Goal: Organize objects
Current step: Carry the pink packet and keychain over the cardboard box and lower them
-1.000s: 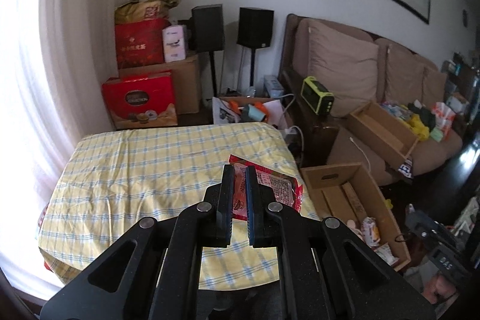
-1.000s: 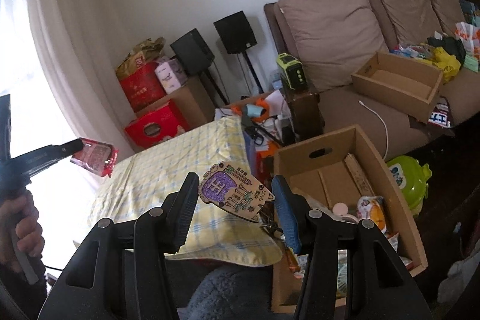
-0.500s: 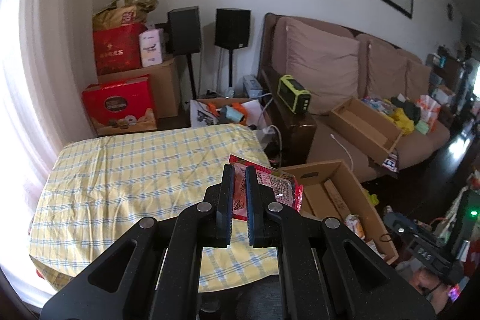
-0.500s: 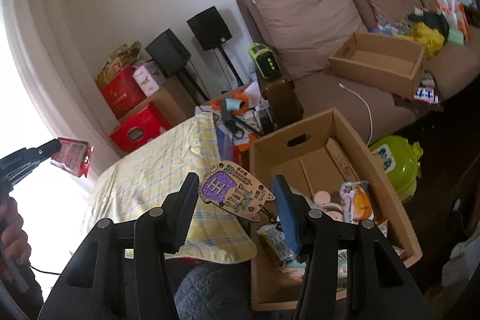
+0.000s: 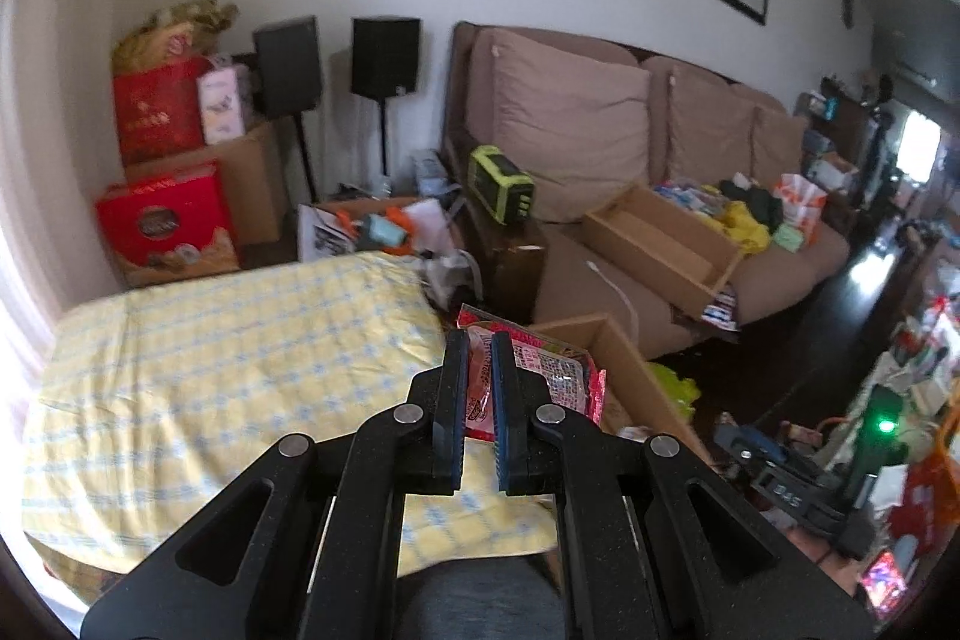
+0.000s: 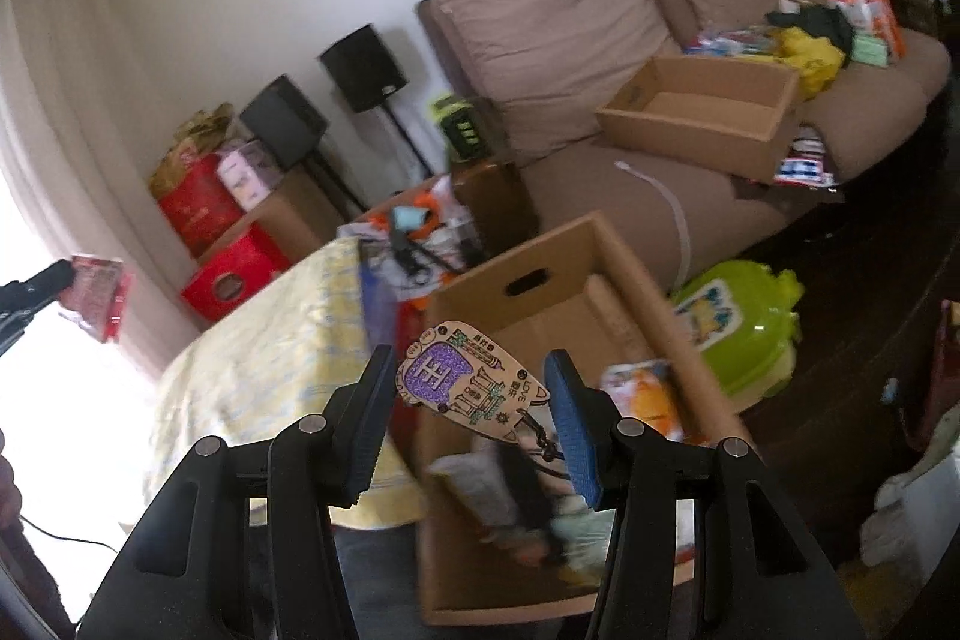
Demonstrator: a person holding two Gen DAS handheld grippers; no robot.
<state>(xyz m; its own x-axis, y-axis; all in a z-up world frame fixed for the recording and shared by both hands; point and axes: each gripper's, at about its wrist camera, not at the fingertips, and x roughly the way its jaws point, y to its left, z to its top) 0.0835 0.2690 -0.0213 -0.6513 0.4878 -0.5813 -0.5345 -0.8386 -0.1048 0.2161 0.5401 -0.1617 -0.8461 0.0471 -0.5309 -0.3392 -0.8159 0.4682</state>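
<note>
My left gripper is shut on a red snack packet and holds it in the air past the right edge of the yellow checked table. The packet also shows at the far left of the right wrist view. My right gripper is shut on a flat wooden tag with a purple panel, held by its edges above an open cardboard box on the floor. The box holds several small packets.
A brown sofa carries a second open cardboard box and a pile of bags. Two black speakers, red gift boxes and a green toy stand around. A clutter box sits behind the table.
Both grippers have swung to the right, from over the table towards the floor box. The right gripper now hangs above the box. Both still grip their items.
</note>
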